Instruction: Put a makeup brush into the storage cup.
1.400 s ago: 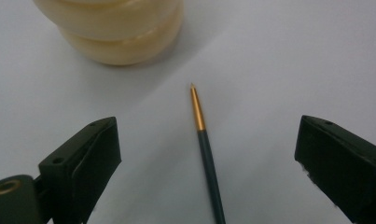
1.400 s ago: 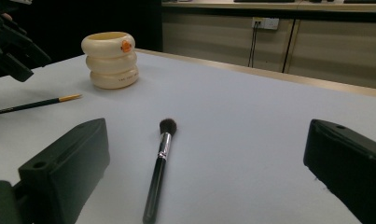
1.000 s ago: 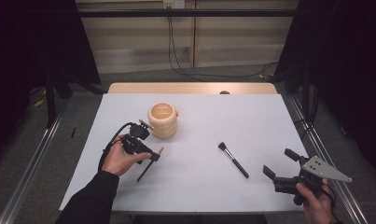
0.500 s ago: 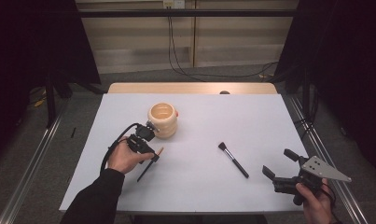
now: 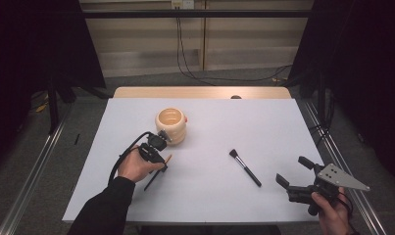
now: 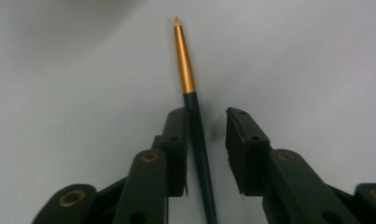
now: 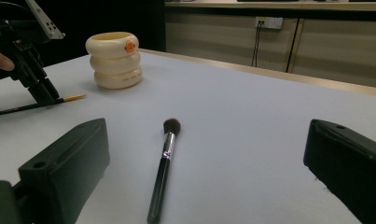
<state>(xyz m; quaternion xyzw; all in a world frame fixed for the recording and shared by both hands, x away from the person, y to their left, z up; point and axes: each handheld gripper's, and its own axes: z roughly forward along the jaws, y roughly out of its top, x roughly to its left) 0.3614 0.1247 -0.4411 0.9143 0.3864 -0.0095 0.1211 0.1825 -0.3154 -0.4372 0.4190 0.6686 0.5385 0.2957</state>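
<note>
A thin brush [image 6: 185, 65] with a dark handle and a gold ferrule lies flat on the white table [image 5: 263, 122]. My left gripper [image 6: 206, 116] points down at it, open, with the handle between the jaws and close against the left one. In the high view that gripper [image 5: 158, 155] sits just in front of a cream ringed pot [image 5: 171, 126], the thin brush [image 5: 155, 177] sticking out below it. A black makeup brush [image 5: 245, 167] lies in the middle. My right gripper [image 5: 291, 170] is held open near the front right corner, facing the makeup brush [image 7: 163, 163].
The right gripper view shows the pot [image 7: 114, 59], the thin brush [image 7: 59, 100] and the left gripper [image 7: 42, 91] at far left. A wooden strip [image 5: 200, 92] borders the table's far edge. Metal rails [image 5: 342, 161] run along both sides, and cables hang on the back wall.
My left hand and gripper have shifted a little to the right along the thin brush, closer to the pot. The right gripper has stayed put.
</note>
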